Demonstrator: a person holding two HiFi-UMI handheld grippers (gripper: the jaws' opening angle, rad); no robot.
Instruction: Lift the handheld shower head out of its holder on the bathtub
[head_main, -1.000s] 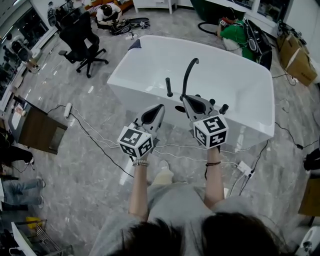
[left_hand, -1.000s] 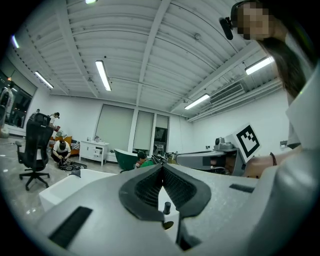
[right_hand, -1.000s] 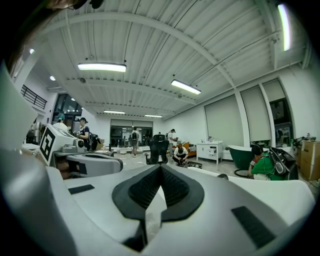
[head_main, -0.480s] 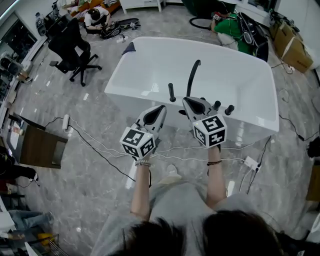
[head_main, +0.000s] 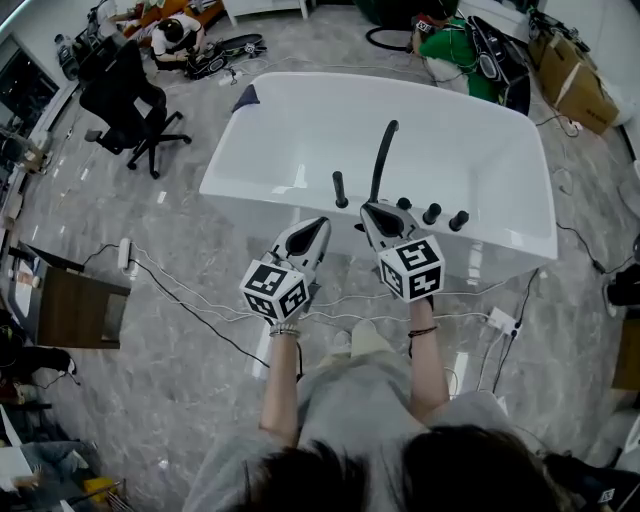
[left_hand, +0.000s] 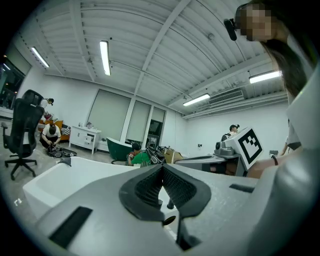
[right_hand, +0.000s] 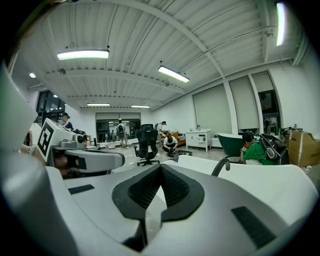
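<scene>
The white bathtub (head_main: 300, 110) fills the middle of the head view. On its near rim a short black handheld shower head (head_main: 339, 188) stands upright in its holder, beside a tall curved black spout (head_main: 380, 155) and three black knobs (head_main: 432, 213). My left gripper (head_main: 321, 223) is shut and empty, just short of the rim and below-left of the shower head. My right gripper (head_main: 368, 210) is shut and empty, its tip at the rim to the right of the shower head. In the left gripper view the shut gripper (left_hand: 162, 168) points over the tub. In the right gripper view the shut gripper (right_hand: 160, 167) has the spout (right_hand: 221, 166) to its right.
A black office chair (head_main: 120, 95) stands left of the tub. Cables (head_main: 190, 285) and a power strip (head_main: 125, 254) lie on the grey floor in front. A brown cabinet (head_main: 75, 305) is at the left. Cardboard boxes (head_main: 575, 70) and seated people are at the back.
Both grippers have moved forward and down toward the tub's near rim, still shut. The tub and its fittings now sit closer to the jaw tips.
</scene>
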